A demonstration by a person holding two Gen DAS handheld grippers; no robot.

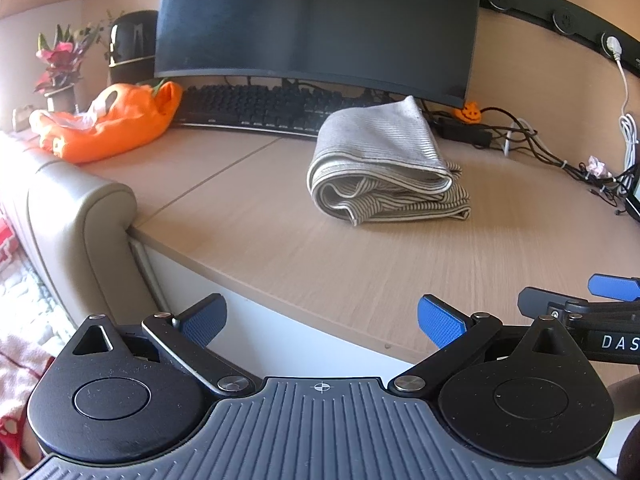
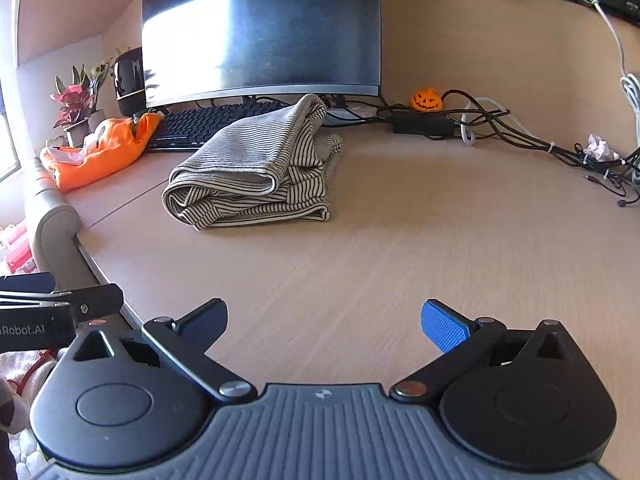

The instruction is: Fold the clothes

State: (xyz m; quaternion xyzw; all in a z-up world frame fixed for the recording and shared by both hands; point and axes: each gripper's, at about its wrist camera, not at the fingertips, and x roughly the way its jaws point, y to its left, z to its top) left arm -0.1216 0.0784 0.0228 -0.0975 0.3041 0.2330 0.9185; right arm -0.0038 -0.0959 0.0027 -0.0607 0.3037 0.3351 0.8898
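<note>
A grey striped garment (image 1: 384,168) lies folded in a thick bundle on the wooden desk (image 1: 360,264), in front of the keyboard; it also shows in the right wrist view (image 2: 256,172). An orange garment (image 1: 112,124) lies crumpled at the desk's far left, also in the right wrist view (image 2: 100,152). My left gripper (image 1: 322,322) is open and empty over the desk's near edge, well short of the bundle. My right gripper (image 2: 324,326) is open and empty above the desk, to the right of the left one.
A curved monitor (image 1: 316,24) and a black keyboard (image 1: 260,106) stand at the back. Tangled cables (image 2: 520,132), a power brick and a small pumpkin toy (image 2: 426,100) lie at the back right. A plant (image 1: 60,68) and a padded bed edge (image 1: 80,232) are on the left.
</note>
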